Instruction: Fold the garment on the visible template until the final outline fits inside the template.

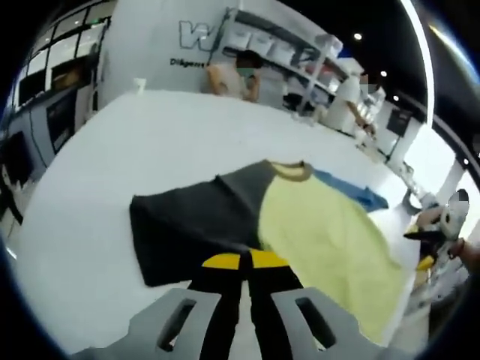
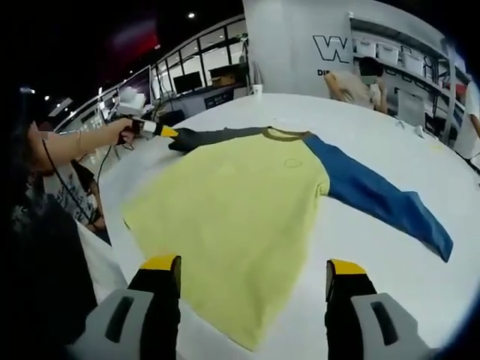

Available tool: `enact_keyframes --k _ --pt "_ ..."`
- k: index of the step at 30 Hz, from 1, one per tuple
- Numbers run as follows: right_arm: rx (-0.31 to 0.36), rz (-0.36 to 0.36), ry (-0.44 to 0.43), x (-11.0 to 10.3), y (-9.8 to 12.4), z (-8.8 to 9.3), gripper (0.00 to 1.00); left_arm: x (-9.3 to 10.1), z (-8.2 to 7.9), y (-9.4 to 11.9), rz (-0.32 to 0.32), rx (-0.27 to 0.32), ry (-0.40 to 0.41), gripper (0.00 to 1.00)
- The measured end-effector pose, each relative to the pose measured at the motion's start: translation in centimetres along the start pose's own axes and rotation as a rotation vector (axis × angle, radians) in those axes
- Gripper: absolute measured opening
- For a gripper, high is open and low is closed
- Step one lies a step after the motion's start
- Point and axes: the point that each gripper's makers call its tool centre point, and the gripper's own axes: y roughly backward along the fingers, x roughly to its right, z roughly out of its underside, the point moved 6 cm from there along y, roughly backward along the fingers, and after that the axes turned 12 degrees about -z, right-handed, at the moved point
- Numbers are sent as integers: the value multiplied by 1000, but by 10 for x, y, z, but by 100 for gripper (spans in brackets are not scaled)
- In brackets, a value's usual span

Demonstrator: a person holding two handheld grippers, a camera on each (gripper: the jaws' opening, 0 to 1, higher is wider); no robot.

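Left gripper (image 1: 244,262), jaws pinched on the dark sleeve (image 1: 187,229) at six o'clock, holds limp, light cloth that will drape; right gripper (image 2: 253,274) gapes wide.

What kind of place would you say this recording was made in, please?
Probably an indoor lab or demo hall, not a home: a large white table holding a shirt, a wall with big lettering, shelves of white bins, and people working at the back.

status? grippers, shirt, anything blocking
Left gripper shut on dark sleeve. Right gripper open over yellow shirt hem. Blue sleeve spread flat. Nothing blocking.
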Motion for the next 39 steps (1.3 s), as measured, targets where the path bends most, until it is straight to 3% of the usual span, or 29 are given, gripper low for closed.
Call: enact_keyframes --k 14,22,27,39 --pt "-9 18 -8 1 0 1 77 21 -21 2 94 6 -82 0" --pt "-11 25 -7 2 1 3 77 47 -33 -6 166 3 -126 0" --pt "-5 36 -11 3 5 4 77 71 -34 -15 196 -4 -159 0" --pt "-7 60 -24 4 11 10 76 104 -41 -30 248 0 -232 0"
